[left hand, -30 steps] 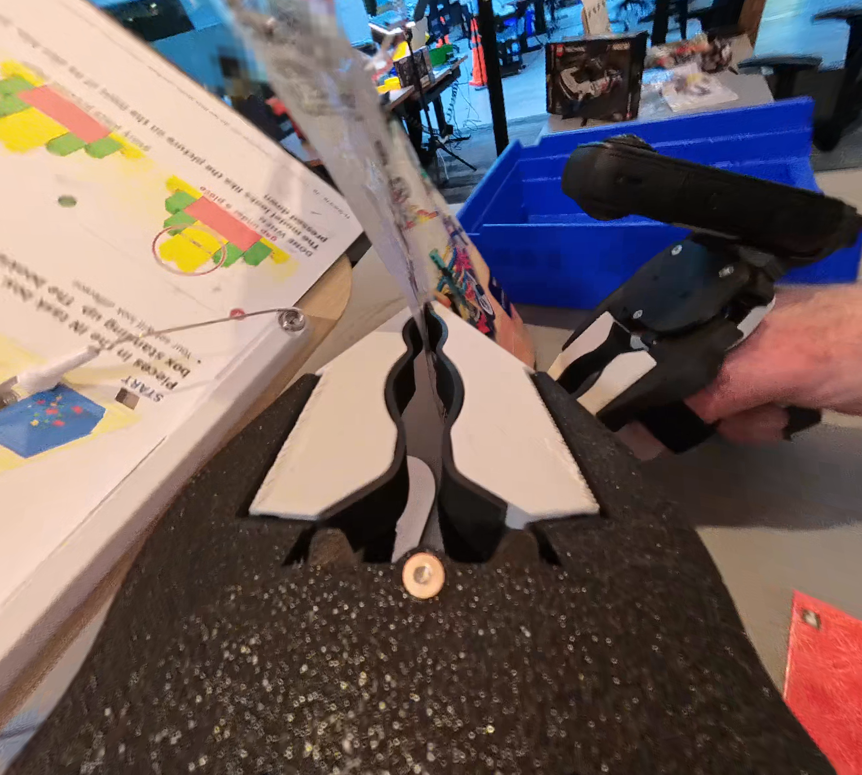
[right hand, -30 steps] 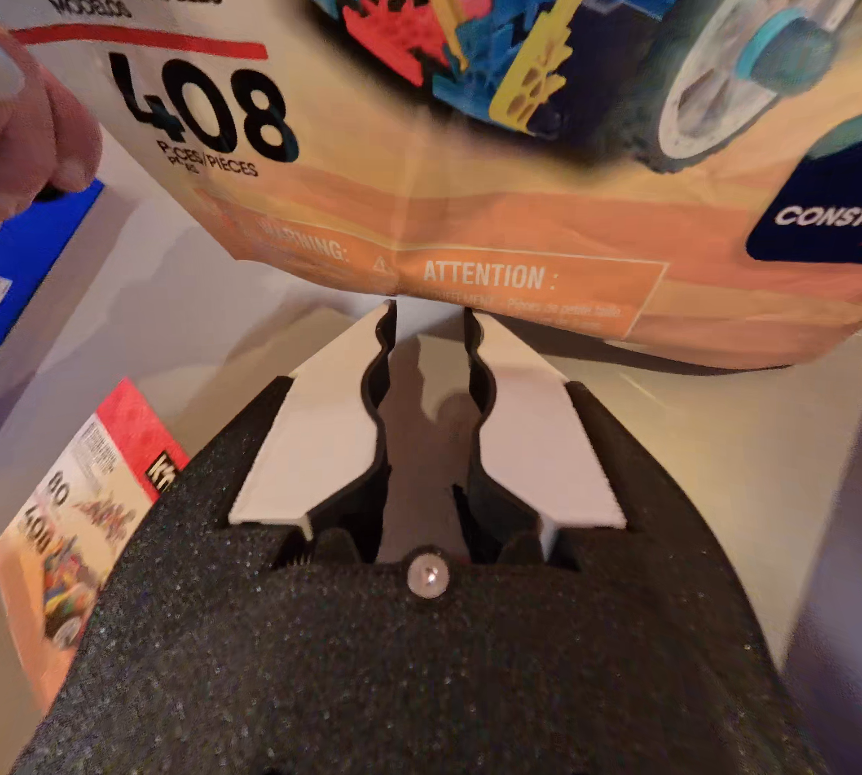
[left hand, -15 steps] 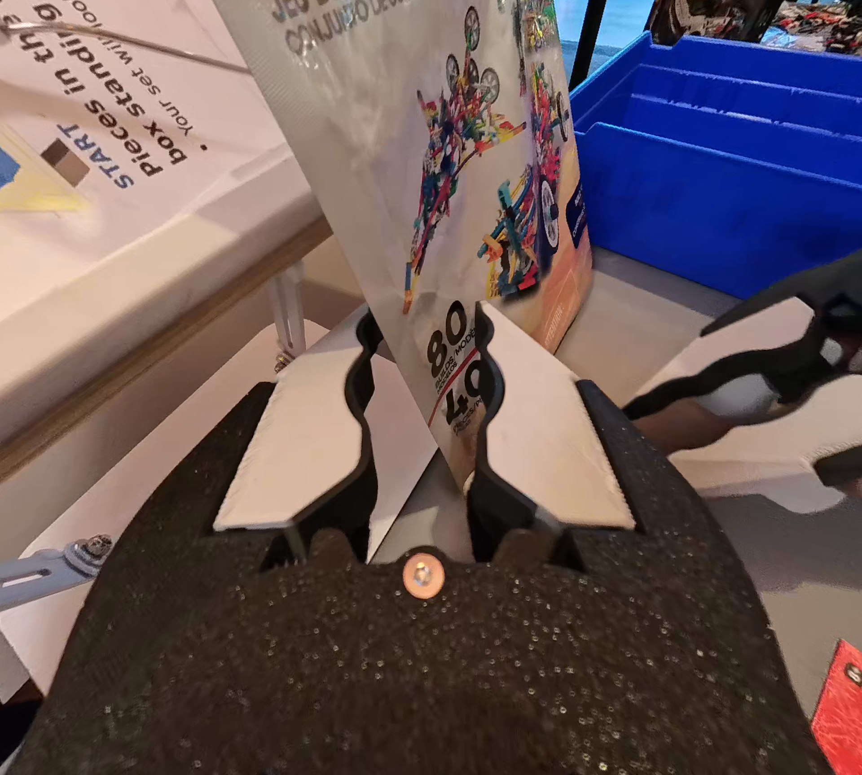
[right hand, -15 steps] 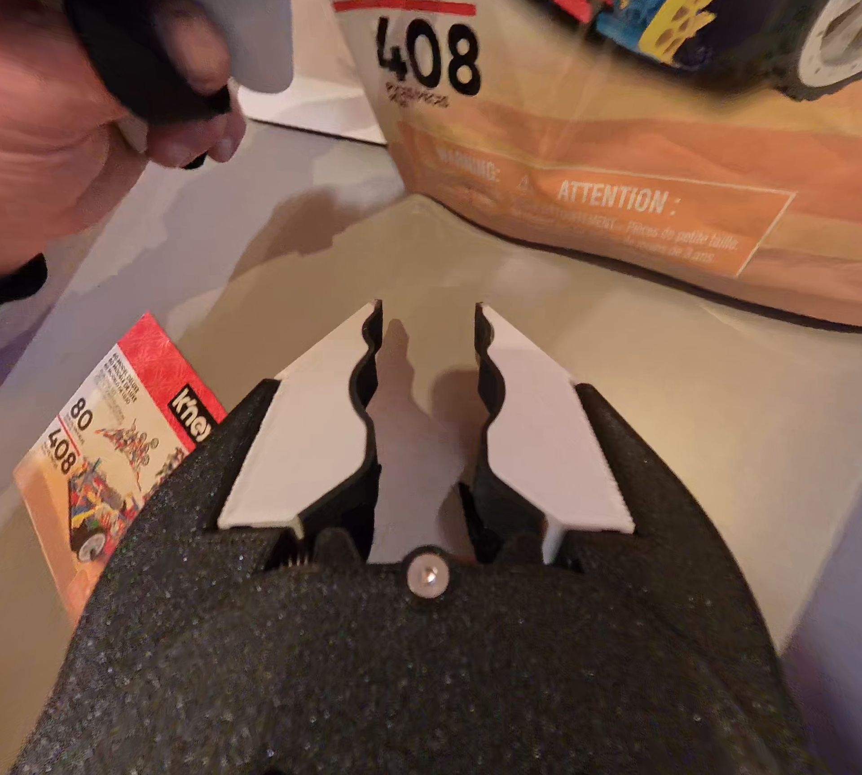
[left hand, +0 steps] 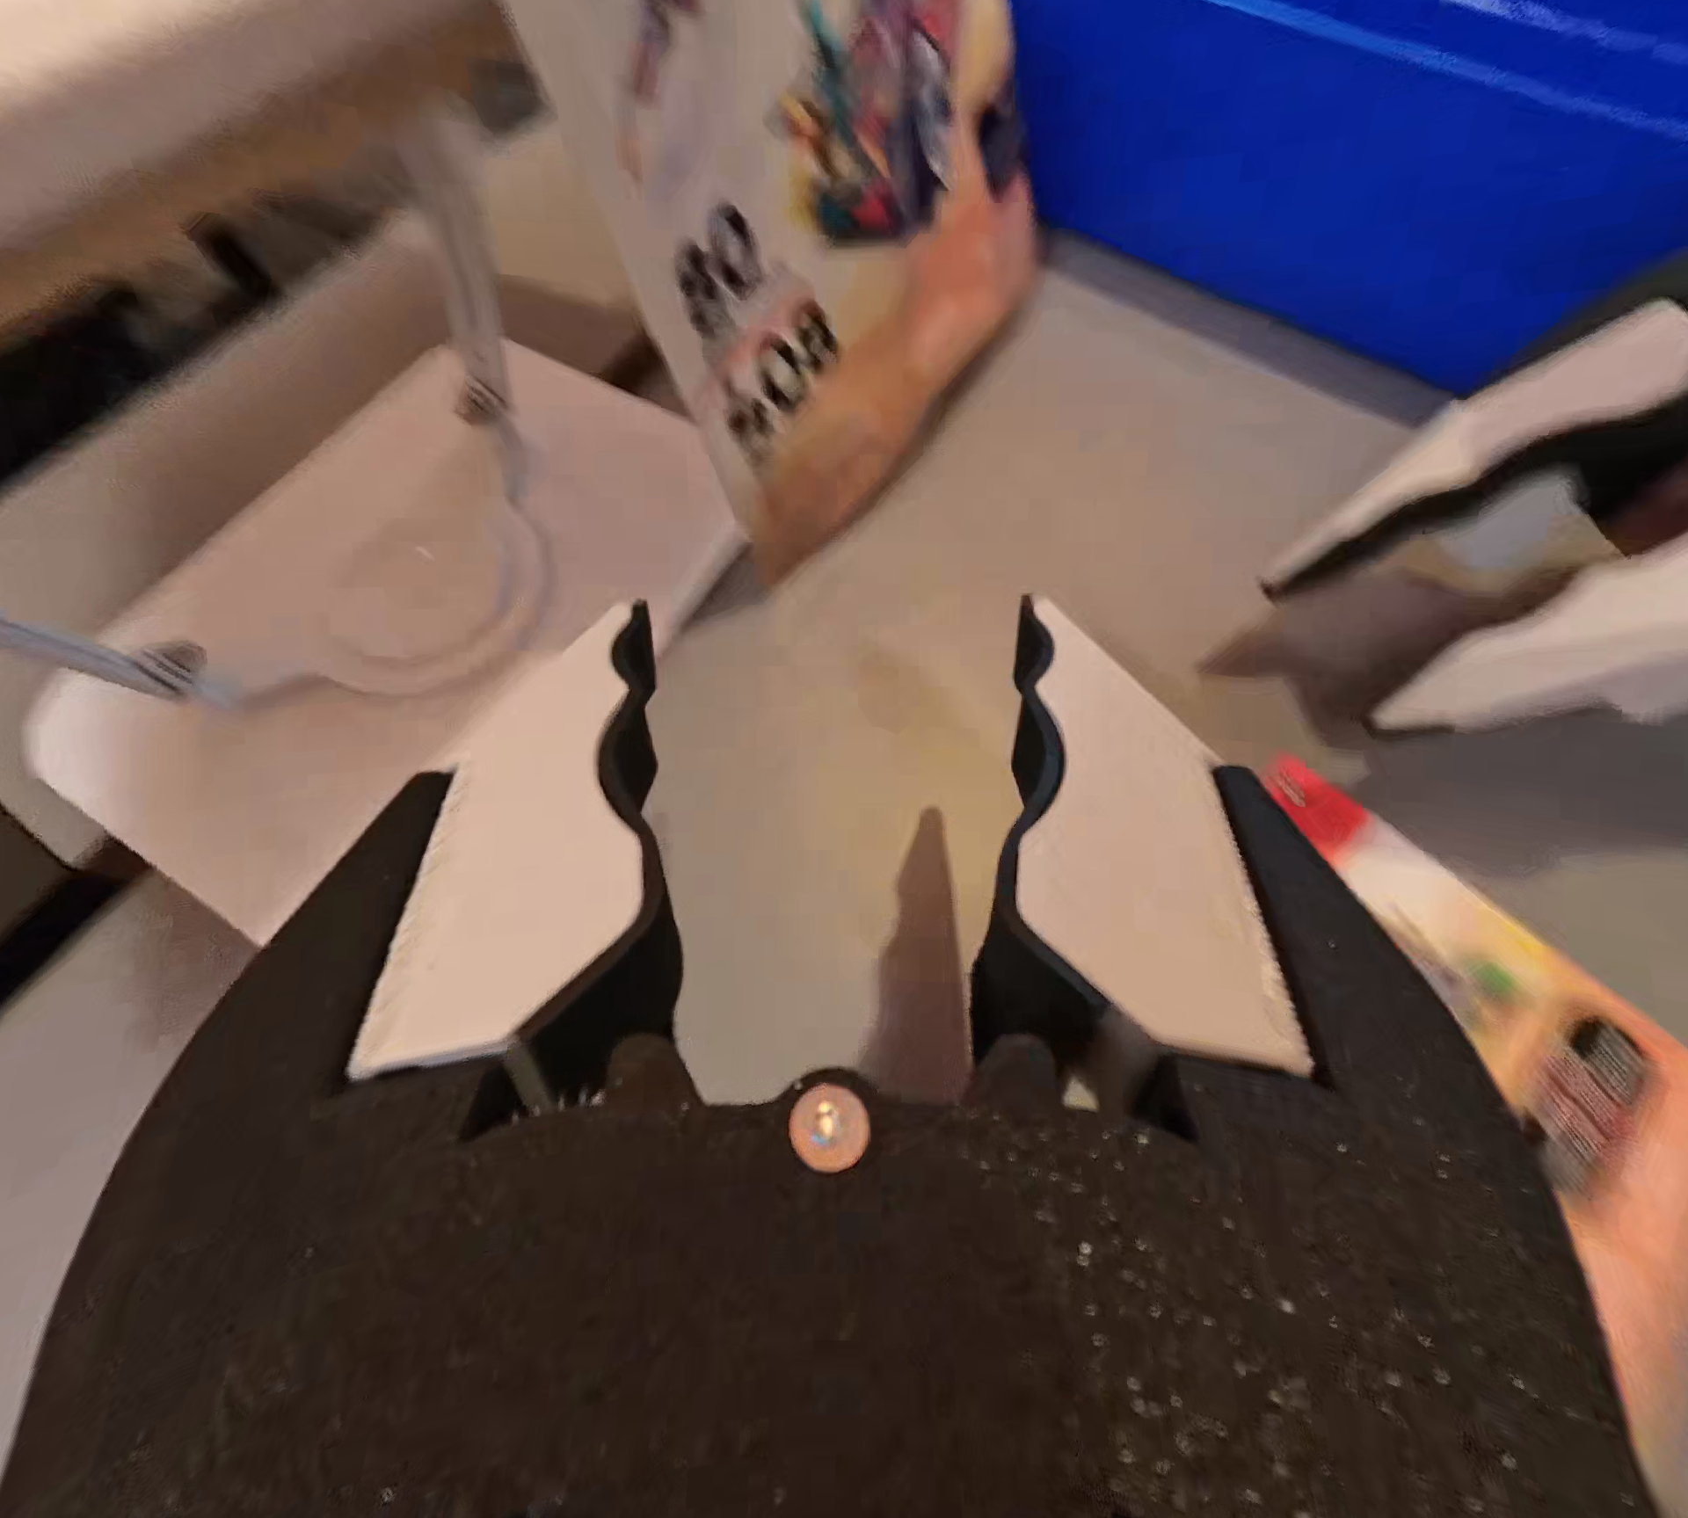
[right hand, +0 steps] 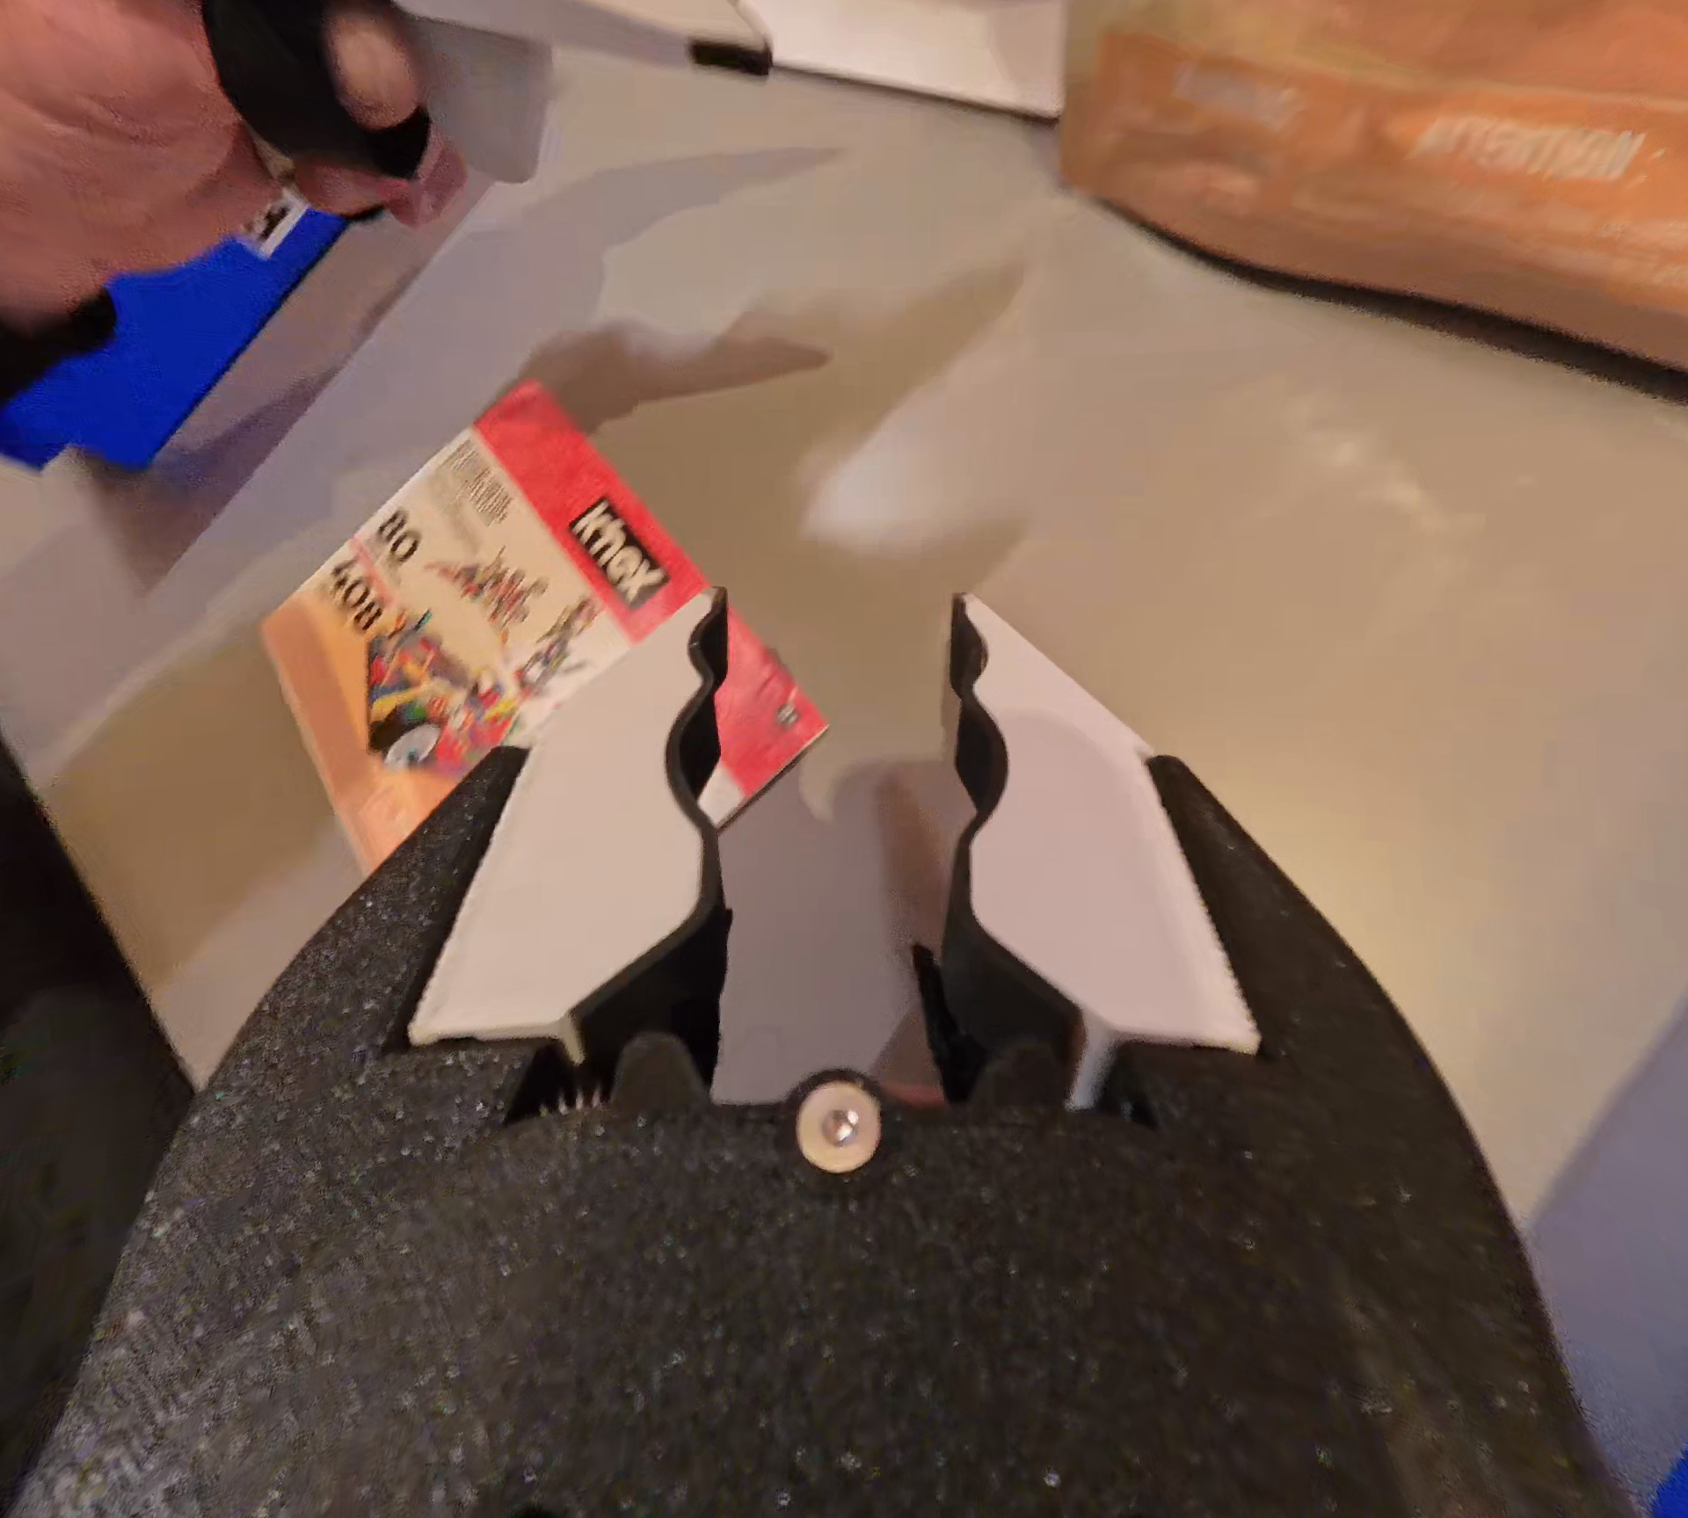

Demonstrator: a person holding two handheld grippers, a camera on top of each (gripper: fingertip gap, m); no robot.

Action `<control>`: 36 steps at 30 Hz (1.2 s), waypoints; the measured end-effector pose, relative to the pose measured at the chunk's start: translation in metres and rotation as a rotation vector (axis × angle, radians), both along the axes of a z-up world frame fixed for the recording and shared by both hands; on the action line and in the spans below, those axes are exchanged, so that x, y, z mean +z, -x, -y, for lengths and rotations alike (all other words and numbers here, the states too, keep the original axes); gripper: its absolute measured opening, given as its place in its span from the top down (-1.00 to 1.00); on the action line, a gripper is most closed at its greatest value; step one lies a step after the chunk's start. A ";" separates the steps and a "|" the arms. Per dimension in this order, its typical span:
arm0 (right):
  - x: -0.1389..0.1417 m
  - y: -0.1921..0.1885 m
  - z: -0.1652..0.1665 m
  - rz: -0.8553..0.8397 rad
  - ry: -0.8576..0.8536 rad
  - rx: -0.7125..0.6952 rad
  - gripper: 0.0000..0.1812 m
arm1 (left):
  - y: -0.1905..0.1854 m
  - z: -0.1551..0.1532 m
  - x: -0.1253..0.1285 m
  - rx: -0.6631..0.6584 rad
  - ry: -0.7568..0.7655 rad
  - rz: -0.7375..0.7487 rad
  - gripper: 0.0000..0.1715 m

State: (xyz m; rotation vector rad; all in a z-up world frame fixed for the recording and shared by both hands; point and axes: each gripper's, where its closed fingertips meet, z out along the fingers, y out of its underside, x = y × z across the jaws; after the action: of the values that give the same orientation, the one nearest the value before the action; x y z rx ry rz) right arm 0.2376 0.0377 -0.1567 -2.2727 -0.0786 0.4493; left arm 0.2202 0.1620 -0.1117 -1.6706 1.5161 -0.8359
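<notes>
Toy-set bag (left hand: pixel 822 214), printed with colourful building models and with an orange band along its bottom, stands upright in the upper middle of the left wrist view; its base rests on the grey tabletop (left hand: pixel 1078 488). In the right wrist view the same bag fills the upper right corner. It looks like a thin, glossy plastic pouch: probably light, soft-sided and a little slippery, so a top edge or corner seems the surest place to pinch it.

Left gripper (left hand: pixel 836 616) sits low in the centre of its frame with its fingers spread wide and nothing between them; only bare tabletop shows in the gap. White stand base (left hand: pixel 384 616) with a thin post lies at the left, just beside the bag. Blue bin (left hand: pixel 1370 104) fills the upper right, behind the bag.

Right gripper (right hand: pixel 840 607) is also parted, more narrowly, and empty. Its left fingertip overlaps a small booklet (right hand: pixel 493 616) with a red strip, lying flat at centre left of the frame. A hand (right hand: pixel 119 132) holding the other gripper shows in the upper left corner. Both views are motion-blurred.
</notes>
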 end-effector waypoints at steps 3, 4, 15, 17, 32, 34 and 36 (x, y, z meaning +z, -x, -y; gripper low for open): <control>-0.002 0.026 0.026 0.027 -0.011 0.107 0.37 | 0.045 0.049 -0.021 -0.135 0.078 -0.155 0.05; -0.005 0.032 0.034 0.045 -0.006 0.136 0.30 | 0.062 0.064 -0.030 -0.166 0.091 -0.216 0.01; -0.043 0.085 0.062 0.254 0.037 0.338 0.05 | 0.144 0.141 -0.090 -0.192 0.114 -0.405 -0.32; -0.045 0.081 0.059 0.305 0.036 0.335 0.09 | 0.143 0.143 -0.093 -0.182 0.073 -0.409 -0.36; -0.047 0.068 0.053 0.330 -0.004 0.241 0.25 | 0.148 0.156 -0.097 -0.179 -0.005 -0.390 -0.29; -0.046 0.067 0.054 0.328 -0.006 0.250 0.31 | 0.149 0.157 -0.097 -0.174 -0.004 -0.385 -0.25; -0.045 0.066 0.053 0.302 -0.009 0.238 0.35 | 0.149 0.159 -0.096 -0.176 -0.005 -0.379 -0.20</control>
State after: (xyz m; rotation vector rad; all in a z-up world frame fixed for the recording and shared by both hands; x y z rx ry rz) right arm 0.1720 -0.0157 -0.2016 -2.3162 -0.5065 0.2223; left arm 0.0708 0.0026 -0.2077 -1.7824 1.9430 -0.6246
